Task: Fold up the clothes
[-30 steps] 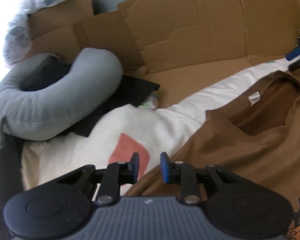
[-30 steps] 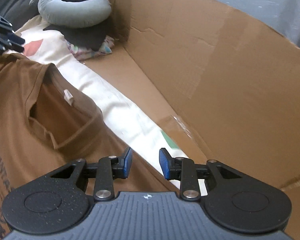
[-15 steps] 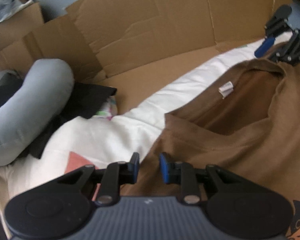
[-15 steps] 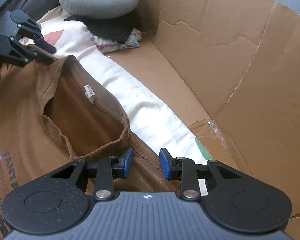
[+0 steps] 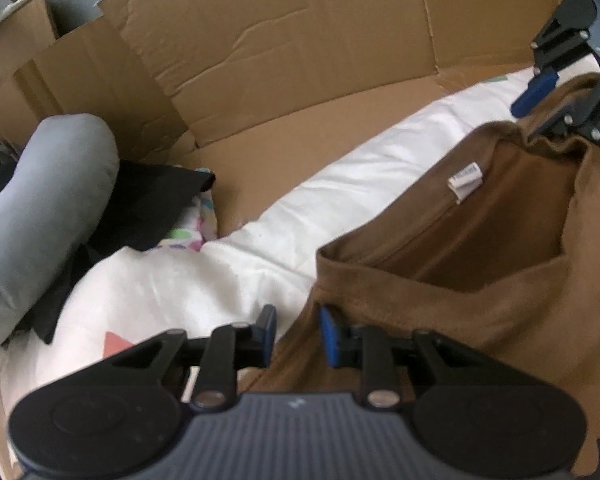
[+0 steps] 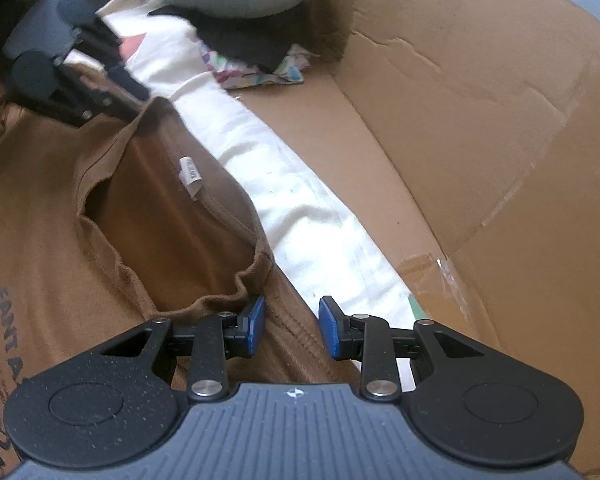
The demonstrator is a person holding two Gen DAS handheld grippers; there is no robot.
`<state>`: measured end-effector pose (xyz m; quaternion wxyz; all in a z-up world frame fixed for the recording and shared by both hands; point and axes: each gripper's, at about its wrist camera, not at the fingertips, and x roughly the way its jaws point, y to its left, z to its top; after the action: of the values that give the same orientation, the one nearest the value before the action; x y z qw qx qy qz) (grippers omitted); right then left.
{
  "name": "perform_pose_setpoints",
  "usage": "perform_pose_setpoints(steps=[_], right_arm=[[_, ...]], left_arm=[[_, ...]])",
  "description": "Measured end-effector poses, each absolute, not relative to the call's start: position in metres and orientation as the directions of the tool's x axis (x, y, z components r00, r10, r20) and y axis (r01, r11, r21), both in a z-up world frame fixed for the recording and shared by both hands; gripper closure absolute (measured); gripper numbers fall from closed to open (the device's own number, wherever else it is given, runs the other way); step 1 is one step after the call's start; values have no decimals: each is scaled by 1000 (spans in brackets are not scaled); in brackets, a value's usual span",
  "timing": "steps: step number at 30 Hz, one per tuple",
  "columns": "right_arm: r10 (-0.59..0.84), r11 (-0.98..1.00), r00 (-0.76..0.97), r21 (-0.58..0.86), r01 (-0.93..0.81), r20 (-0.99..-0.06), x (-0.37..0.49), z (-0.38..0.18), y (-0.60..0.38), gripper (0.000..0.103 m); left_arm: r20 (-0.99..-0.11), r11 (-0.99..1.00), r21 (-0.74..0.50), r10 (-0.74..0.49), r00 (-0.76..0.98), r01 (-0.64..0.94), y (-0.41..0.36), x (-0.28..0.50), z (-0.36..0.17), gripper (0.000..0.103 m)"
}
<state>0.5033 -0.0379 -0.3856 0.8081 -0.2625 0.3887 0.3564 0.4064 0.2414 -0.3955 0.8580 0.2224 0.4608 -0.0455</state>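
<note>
Brown shirt (image 5: 480, 300) spread on a white sheet (image 5: 360, 192) inside a cardboard box (image 5: 300, 60), collar open, neck label (image 6: 190, 176) uppermost. Left gripper (image 5: 298, 330) at one shoulder, right gripper (image 6: 292, 326) at the other; each has its jaws parted with shirt fabric between the pads, though whether the pads actually pinch the cloth cannot be told. Grey pillow (image 5: 40, 220) lies on dark cloth (image 5: 148, 208) at the sheet's far end.
</note>
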Motion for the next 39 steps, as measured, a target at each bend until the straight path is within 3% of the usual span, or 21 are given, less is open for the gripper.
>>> perform_pose_setpoints(steps=[3,12,15,23,27,39], right_arm=[[373,552,444,-190,-812,-815,496,-381,-33,67],[335,458,429,-253,-852,-839,491,-387,-20,69],[334,455,419,-245,-856,-844,493,-388,-16,96],[288,503,494,-309,-807,-820,500,-385,-14,99],[252,544,519,-324,-774,-817,506,-391,-10,99],[267,820,577,-133,-557,-772,525,-355,-47,96]], left_arm=[[-807,885,355,127,577,302,238,404,-398,87],[-788,883,368,130,602,291,237,402,-401,97],[-782,887,366,128,610,283,238,402,-400,99],[-774,898,357,131,619,258,238,401,-398,99],[-782,912,337,132,609,235,239,402,-394,94],[-748,955,257,102,656,145,242,371,-361,88]])
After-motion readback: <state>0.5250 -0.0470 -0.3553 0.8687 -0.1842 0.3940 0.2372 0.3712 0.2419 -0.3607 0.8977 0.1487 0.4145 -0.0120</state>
